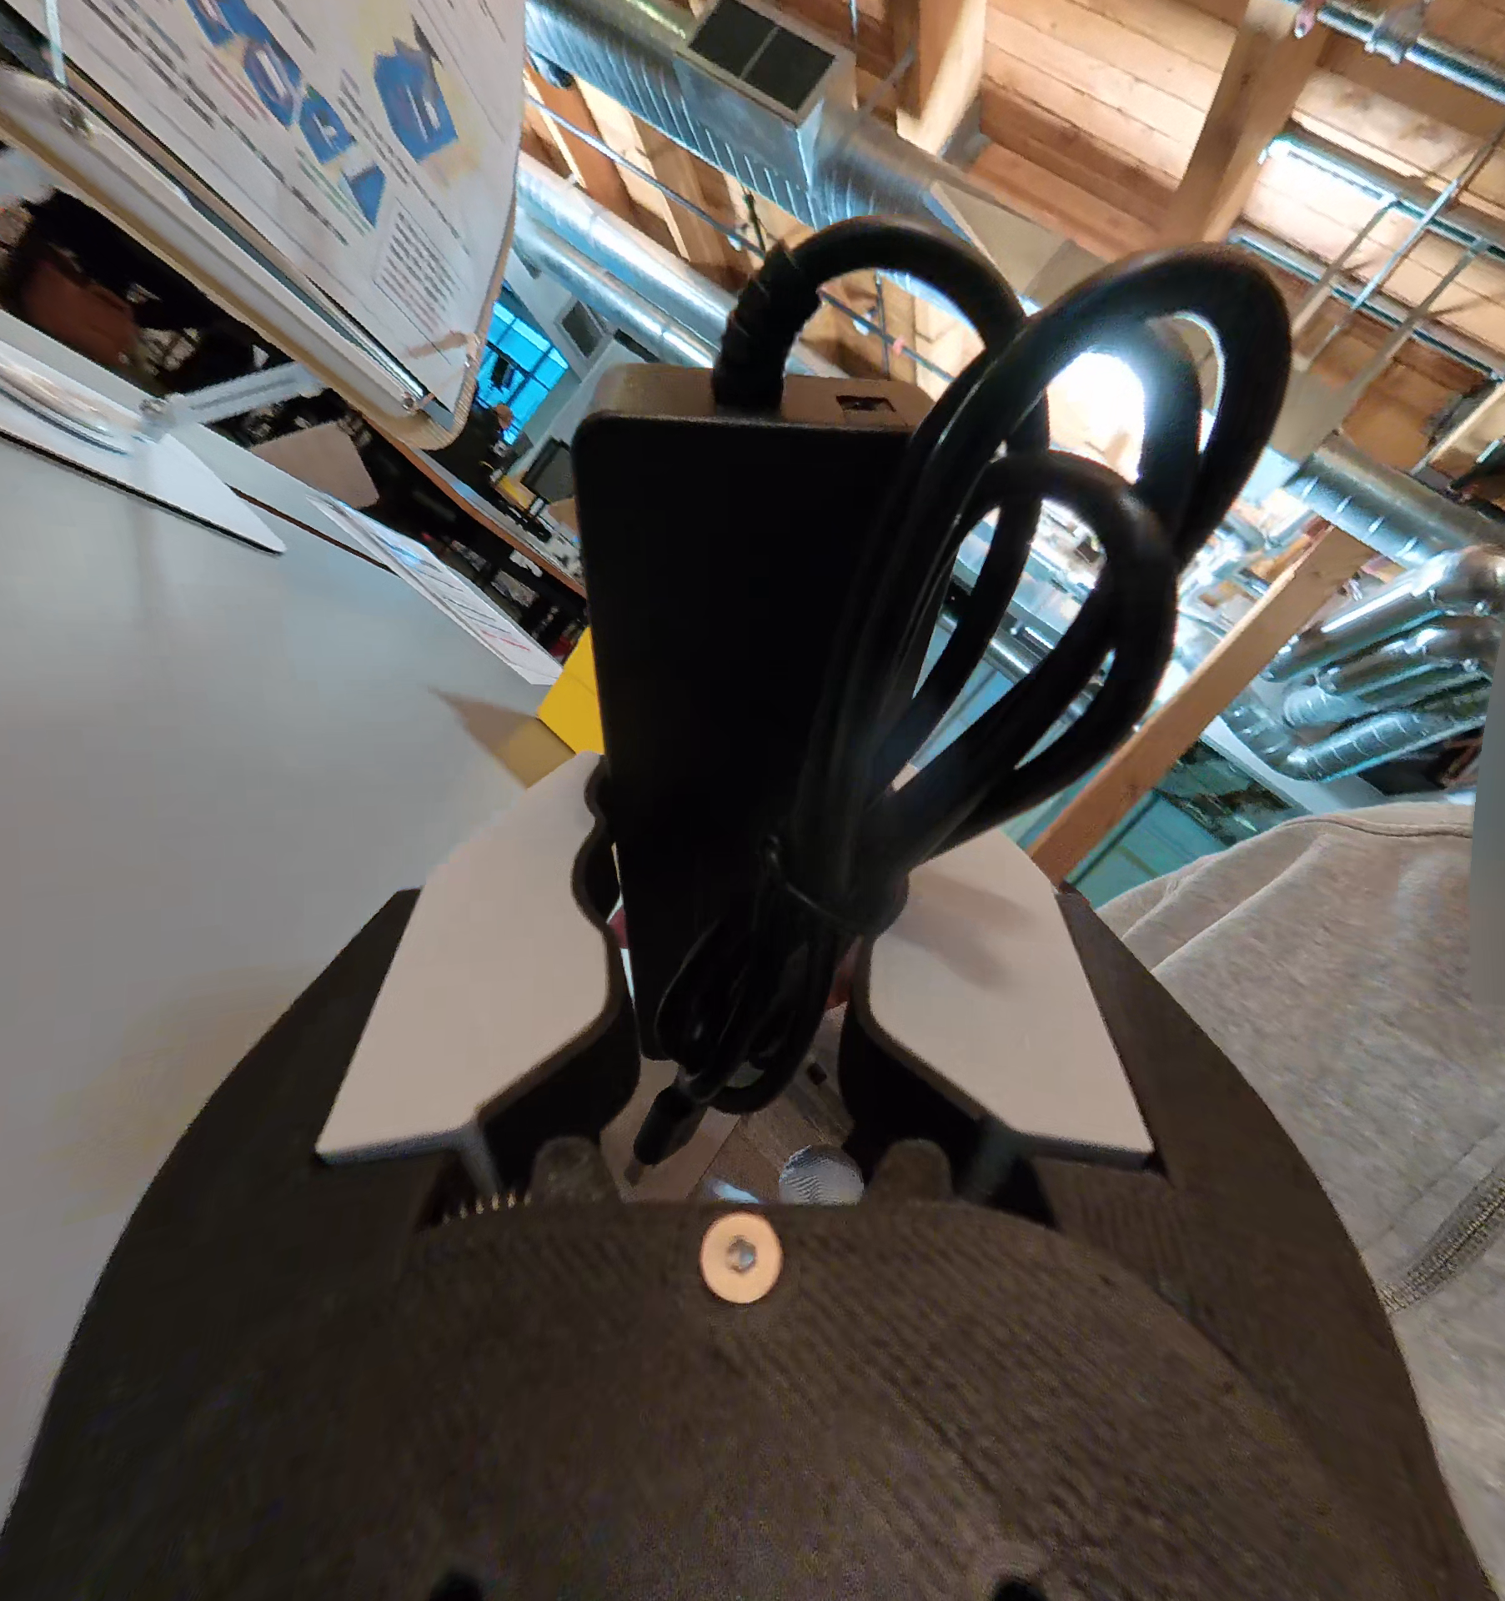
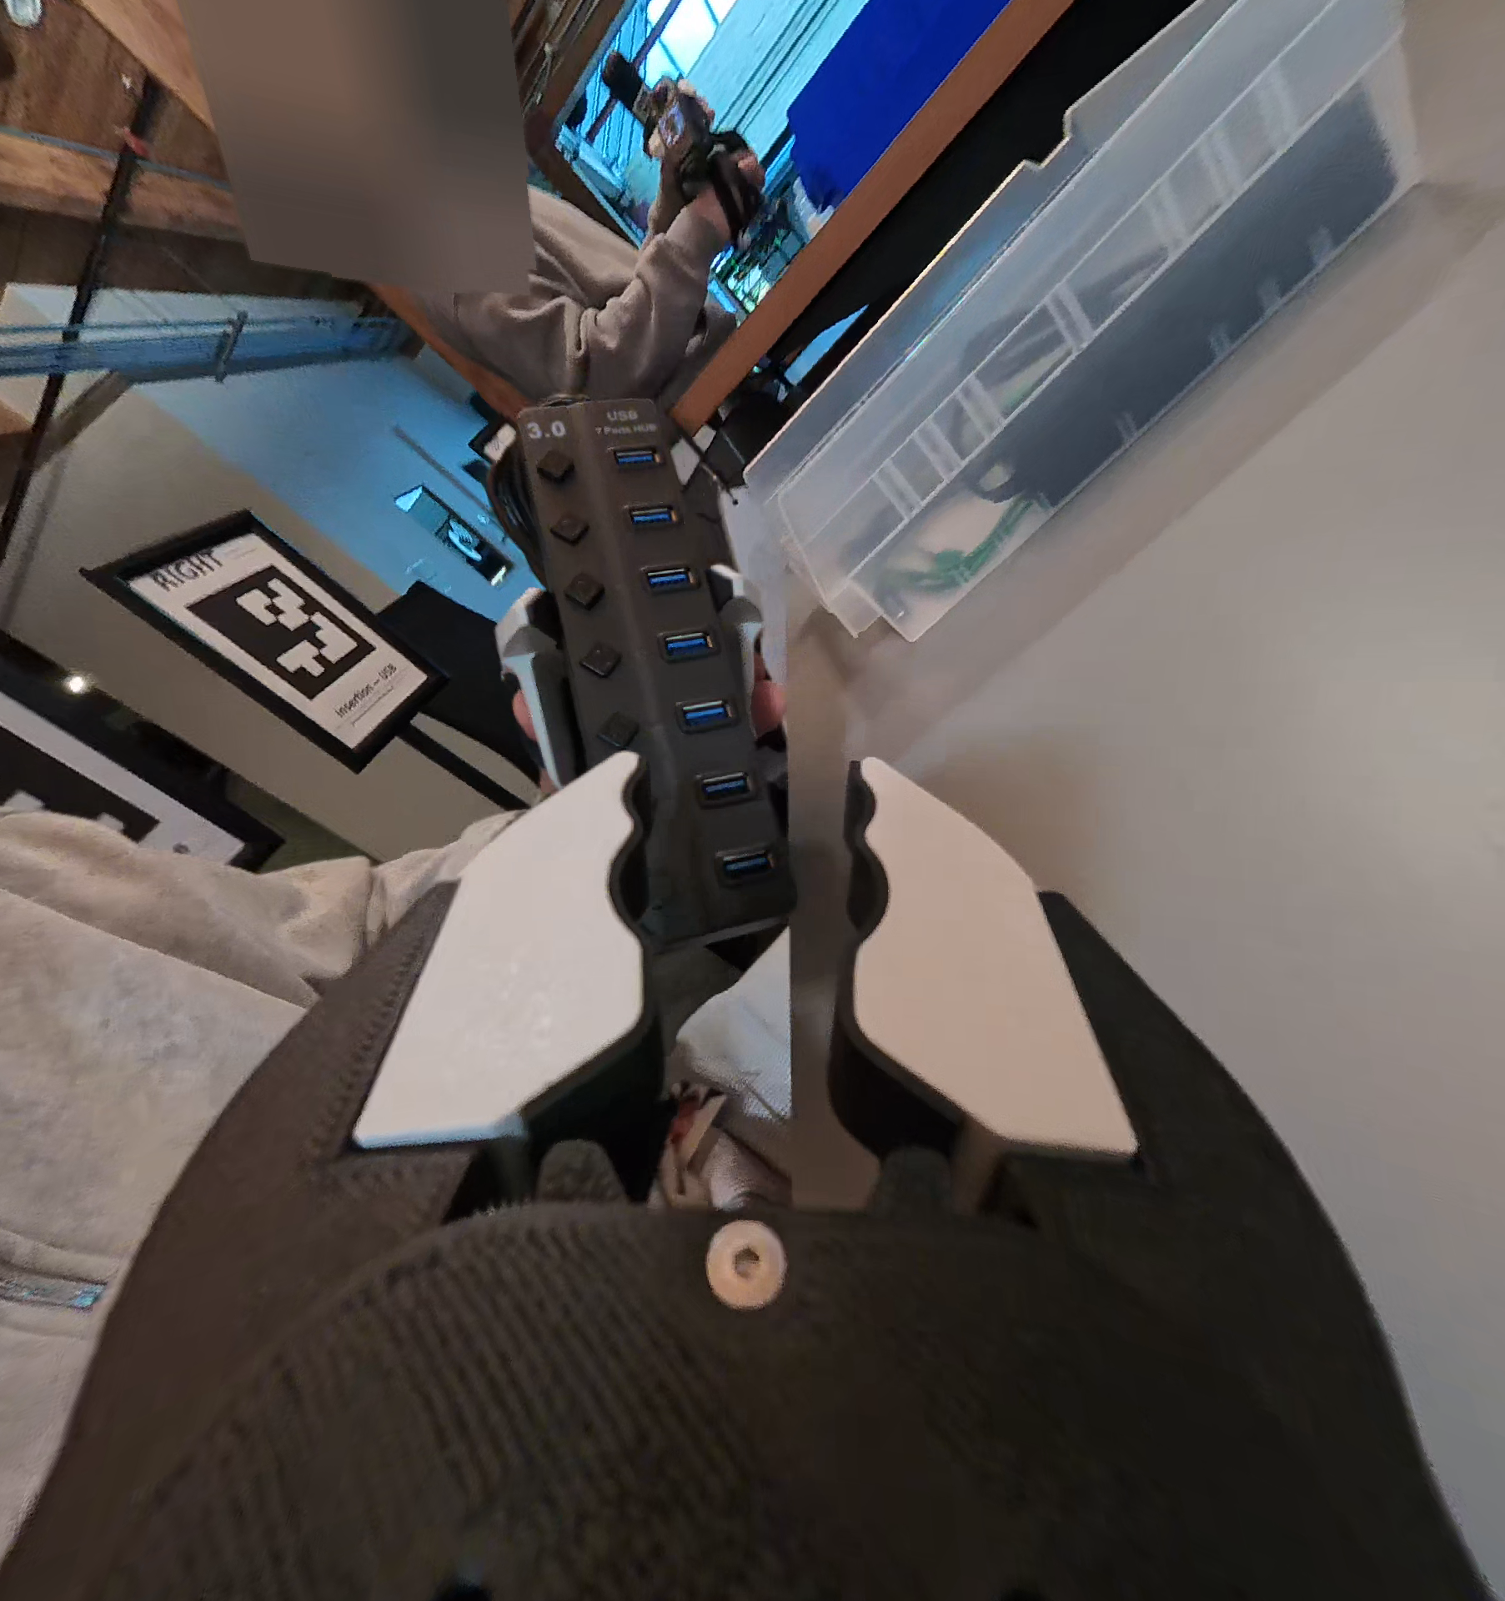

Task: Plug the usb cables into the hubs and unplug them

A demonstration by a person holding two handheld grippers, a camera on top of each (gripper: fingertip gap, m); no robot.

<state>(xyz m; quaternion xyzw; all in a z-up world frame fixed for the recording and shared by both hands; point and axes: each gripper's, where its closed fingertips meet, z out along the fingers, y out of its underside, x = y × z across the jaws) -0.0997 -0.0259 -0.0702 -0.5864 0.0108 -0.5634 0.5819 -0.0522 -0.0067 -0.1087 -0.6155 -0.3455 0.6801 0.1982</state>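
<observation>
In the left wrist view my left gripper [image 1: 749, 849] is shut on a black USB hub [image 1: 705, 650], which stands up between the fingers with its plain back toward the camera. The hub's own black cable [image 1: 1060, 563] is tied in a loop bundle beside it, and its plug [image 1: 662, 1135] hangs down inside the jaws. The right wrist view shows the hub's front [image 2: 645, 693], with a row of blue ports and buttons, held by the left gripper [image 2: 636, 632]. My right gripper [image 2: 744, 832] is open and empty, just below the hub's near end.
A white table [image 2: 1251, 780] holds a clear plastic bin [image 2: 1078, 346] with dark parts and green wires. A black-and-white marker card [image 2: 272, 632] stands at the left. A grey sweater sleeve [image 2: 125, 996] is close by. A poster board [image 1: 298, 130] leans over the table [image 1: 125, 780].
</observation>
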